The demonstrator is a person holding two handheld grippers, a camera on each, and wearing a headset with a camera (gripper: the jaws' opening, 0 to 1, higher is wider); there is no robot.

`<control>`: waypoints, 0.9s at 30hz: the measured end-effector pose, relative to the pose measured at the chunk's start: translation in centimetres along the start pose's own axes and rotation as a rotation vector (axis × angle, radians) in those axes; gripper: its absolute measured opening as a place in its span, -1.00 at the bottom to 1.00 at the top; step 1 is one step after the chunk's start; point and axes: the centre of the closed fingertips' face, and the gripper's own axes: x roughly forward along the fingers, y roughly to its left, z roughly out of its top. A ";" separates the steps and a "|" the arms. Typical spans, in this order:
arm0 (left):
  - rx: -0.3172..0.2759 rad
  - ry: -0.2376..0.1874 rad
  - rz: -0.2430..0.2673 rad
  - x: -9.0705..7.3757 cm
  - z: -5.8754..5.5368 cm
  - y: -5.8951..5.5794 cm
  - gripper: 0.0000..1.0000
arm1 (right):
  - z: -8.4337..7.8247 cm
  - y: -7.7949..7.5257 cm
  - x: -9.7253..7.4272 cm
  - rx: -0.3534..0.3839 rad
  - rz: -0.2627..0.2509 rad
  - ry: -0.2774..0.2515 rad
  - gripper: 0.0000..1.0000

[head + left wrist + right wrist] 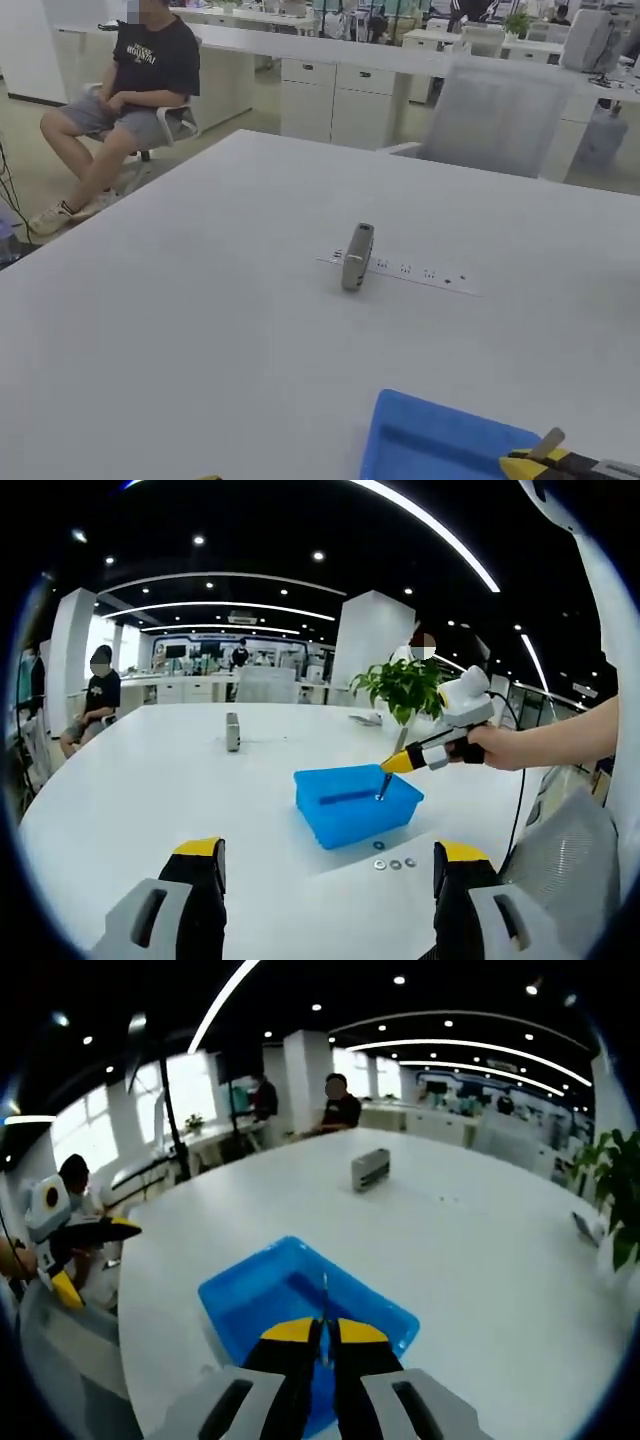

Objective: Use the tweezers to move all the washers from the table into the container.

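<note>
Blue container [352,825]: tweezers [325,1302] tip inside, clamped in right gripper [327,1345] jaws; left gripper [330,850] jaws apart; three washers [395,864] alongside.

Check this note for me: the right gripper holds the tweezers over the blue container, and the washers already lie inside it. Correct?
One error: the washers lie on the table, just outside the blue container, as the left gripper view shows. The right gripper does hold the tweezers over the container.

Container [440,440] cut by the bottom edge, washers [395,864] too small to count
</note>
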 end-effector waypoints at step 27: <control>0.001 -0.012 0.003 -0.1 0.3 0.0 0.78 | -0.7 0.2 -0.3 0.038 -0.030 -0.007 -0.94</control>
